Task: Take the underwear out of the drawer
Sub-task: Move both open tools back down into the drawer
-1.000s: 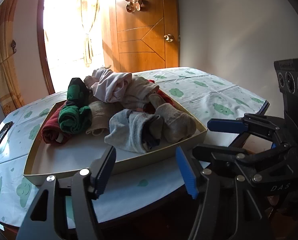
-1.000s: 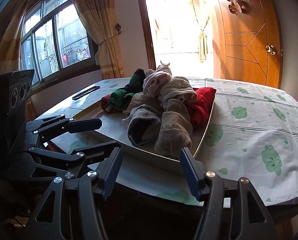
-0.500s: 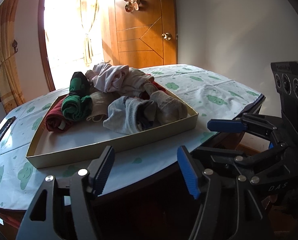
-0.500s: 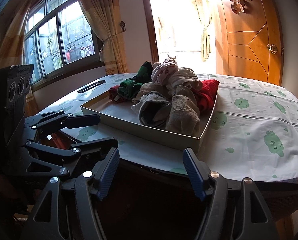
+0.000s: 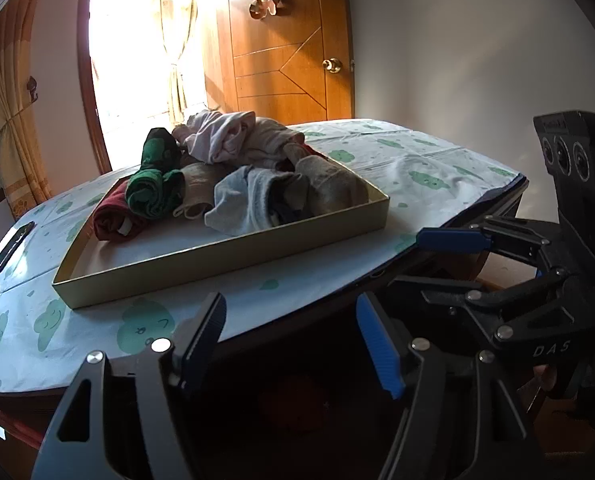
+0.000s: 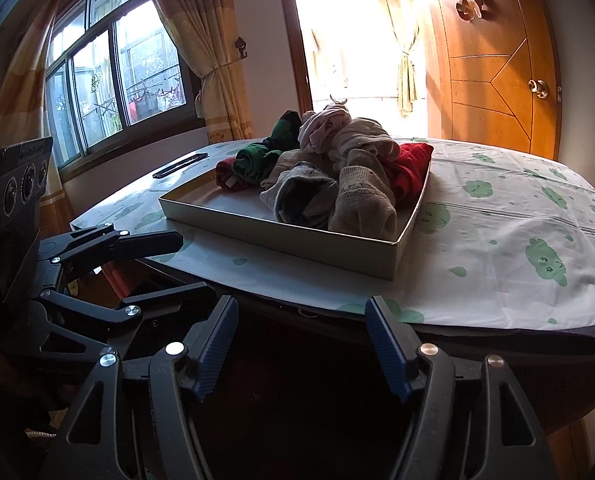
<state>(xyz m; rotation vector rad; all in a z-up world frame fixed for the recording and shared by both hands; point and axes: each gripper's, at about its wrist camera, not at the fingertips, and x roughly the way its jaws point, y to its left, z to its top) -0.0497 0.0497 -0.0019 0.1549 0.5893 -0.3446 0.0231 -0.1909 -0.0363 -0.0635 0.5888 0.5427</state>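
Note:
A shallow beige drawer tray (image 5: 225, 256) (image 6: 281, 240) sits on the cloud-print tablecloth. Piled in it are rolled garments and socks: a pale pink piece (image 5: 221, 136) (image 6: 323, 124) on top, a green roll (image 5: 153, 192) (image 6: 257, 162), a maroon roll (image 5: 109, 220), a red piece (image 6: 411, 164), a grey sock (image 5: 249, 200) and a beige sock (image 6: 361, 200). My left gripper (image 5: 290, 304) (image 6: 189, 264) hangs in front of the table edge, jaws opening, nothing between them. My right gripper (image 6: 301, 308) (image 5: 413, 260) stands beside it, open and empty. Both are well short of the tray.
A dark flat phone or remote (image 5: 11, 248) (image 6: 181, 164) lies on the table left of the tray. The table's dark front edge (image 6: 457, 328) runs just above the fingertips. A wooden door (image 5: 289, 60) and a curtained window (image 6: 109, 80) stand behind.
Both grippers have drawn back and sunk, so the tray looks smaller and farther off and the table edge now sits above the fingertips. The pile has not moved.

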